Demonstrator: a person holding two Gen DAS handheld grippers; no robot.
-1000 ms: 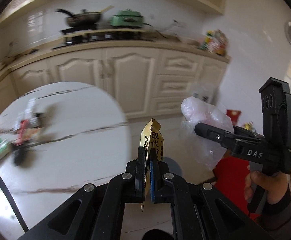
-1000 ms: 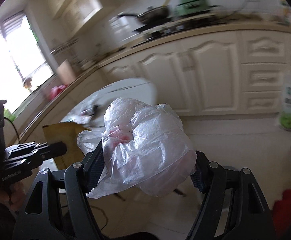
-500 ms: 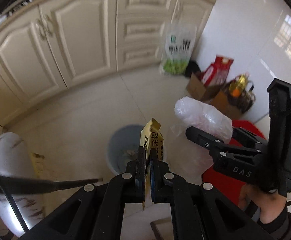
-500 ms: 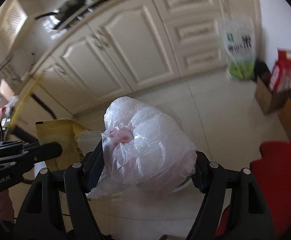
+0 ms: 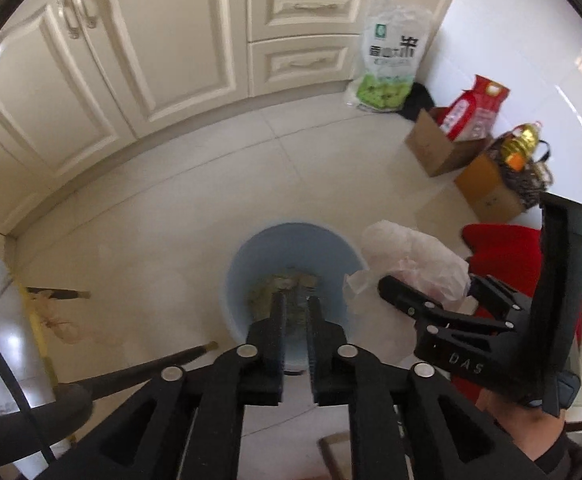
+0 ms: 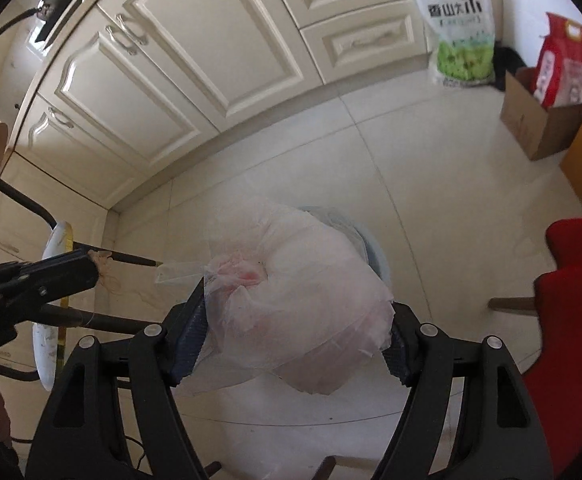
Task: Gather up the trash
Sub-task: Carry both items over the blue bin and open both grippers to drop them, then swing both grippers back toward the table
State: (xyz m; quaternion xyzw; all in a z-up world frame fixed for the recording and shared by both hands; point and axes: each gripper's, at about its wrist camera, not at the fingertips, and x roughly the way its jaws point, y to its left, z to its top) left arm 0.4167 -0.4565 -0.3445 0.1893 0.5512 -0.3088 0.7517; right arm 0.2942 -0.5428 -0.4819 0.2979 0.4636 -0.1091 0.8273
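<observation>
Yellow wrapper gone from opening left gripper (image 5: 295, 312); crumpled translucent bag (image 6: 295, 308) pinched right.

pale blue bin (image 5: 291, 248), translucent white-pink bag (image 6: 295, 300)

The left tool (image 5: 295, 304) points steeply downward, its jaws opening by a narrow gap with nothing between them. The right tool (image 6: 295, 320) also angles downward, just to the right of the left one in the left wrist view, its jaws standing wide and pressed against both sides of a crumpled plastic bag (image 6: 299, 300). A hand (image 5: 531, 432) in a dark sleeve grips the right tool's handle from below.
</observation>
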